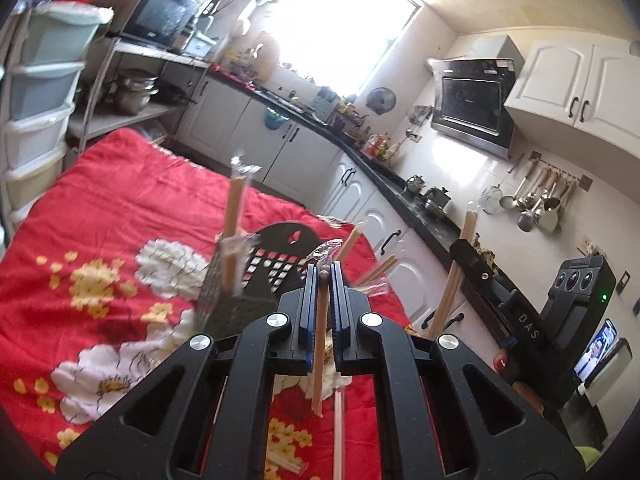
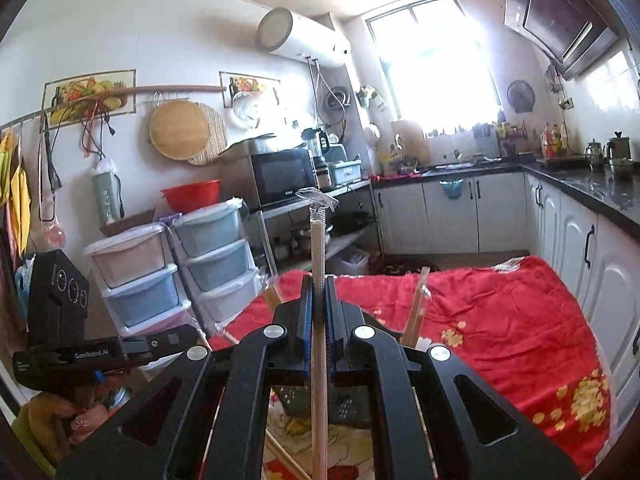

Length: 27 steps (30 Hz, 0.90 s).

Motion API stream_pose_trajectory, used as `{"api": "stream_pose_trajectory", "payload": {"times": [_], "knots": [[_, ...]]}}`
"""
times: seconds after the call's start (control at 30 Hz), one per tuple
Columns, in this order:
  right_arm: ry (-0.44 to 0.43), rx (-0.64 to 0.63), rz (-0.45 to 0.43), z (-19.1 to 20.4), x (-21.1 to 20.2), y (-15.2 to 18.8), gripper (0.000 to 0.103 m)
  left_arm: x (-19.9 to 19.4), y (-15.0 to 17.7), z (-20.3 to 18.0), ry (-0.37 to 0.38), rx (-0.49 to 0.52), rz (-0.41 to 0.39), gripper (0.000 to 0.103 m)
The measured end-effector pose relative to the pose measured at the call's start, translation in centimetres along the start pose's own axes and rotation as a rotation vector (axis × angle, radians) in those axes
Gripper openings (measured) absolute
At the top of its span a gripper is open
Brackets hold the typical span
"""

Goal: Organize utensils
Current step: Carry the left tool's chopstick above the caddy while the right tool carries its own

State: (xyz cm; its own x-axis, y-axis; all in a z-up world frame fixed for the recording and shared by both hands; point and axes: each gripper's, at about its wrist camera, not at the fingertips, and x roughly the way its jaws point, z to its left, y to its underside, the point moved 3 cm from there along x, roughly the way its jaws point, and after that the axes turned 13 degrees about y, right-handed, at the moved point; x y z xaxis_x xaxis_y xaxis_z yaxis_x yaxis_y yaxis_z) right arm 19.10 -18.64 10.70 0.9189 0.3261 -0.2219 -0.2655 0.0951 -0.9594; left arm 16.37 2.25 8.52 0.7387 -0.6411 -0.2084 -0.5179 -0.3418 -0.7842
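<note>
My left gripper [image 1: 322, 276] is shut on a thin wooden chopstick [image 1: 318, 360] that hangs down from its jaws over the red cloth. Just ahead stands a black perforated metal holder [image 1: 256, 276] with plastic-wrapped chopsticks [image 1: 232, 220] upright in it. At the right of this view, my right gripper [image 1: 466, 254] grips another wrapped pair [image 1: 452, 280]. In the right wrist view, my right gripper [image 2: 319, 284] is shut on that upright wrapped pair [image 2: 318, 240], crinkled plastic at its top. The holder [image 2: 348, 404] lies below the jaws. My left gripper [image 2: 176, 338] shows at the left.
A red floral cloth [image 1: 120, 208] covers the table. Loose chopsticks [image 1: 338, 432] lie on it near me. Stacked plastic drawers [image 2: 216, 248] stand on one side of the table, white cabinets under a dark counter [image 2: 580, 192] on the other. A hand [image 2: 84, 420] holds the left gripper.
</note>
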Motion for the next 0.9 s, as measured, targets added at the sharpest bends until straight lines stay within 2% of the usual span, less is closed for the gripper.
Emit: {"api": "stream_pose_trajectory", "payload": {"times": [0.5,0.7,0.9], "knots": [[0.003,0.010,-0.145,0.7,0.3,-3.2,0.006,0.2,-4.6,-3.5,0.001,0.132,-0.068,0.003],[0.016,0.002,-0.197,1.4,1.2,-4.6,0.006,-0.3,-6.4,-3.7,-0.022,0.163,-0.107,0.003],[0.039,0.008,-0.233,1.5,3.5,-5.3,0.006,-1.1,-8.3,-3.3,-0.079,0.196,-0.171,0.003]]}}
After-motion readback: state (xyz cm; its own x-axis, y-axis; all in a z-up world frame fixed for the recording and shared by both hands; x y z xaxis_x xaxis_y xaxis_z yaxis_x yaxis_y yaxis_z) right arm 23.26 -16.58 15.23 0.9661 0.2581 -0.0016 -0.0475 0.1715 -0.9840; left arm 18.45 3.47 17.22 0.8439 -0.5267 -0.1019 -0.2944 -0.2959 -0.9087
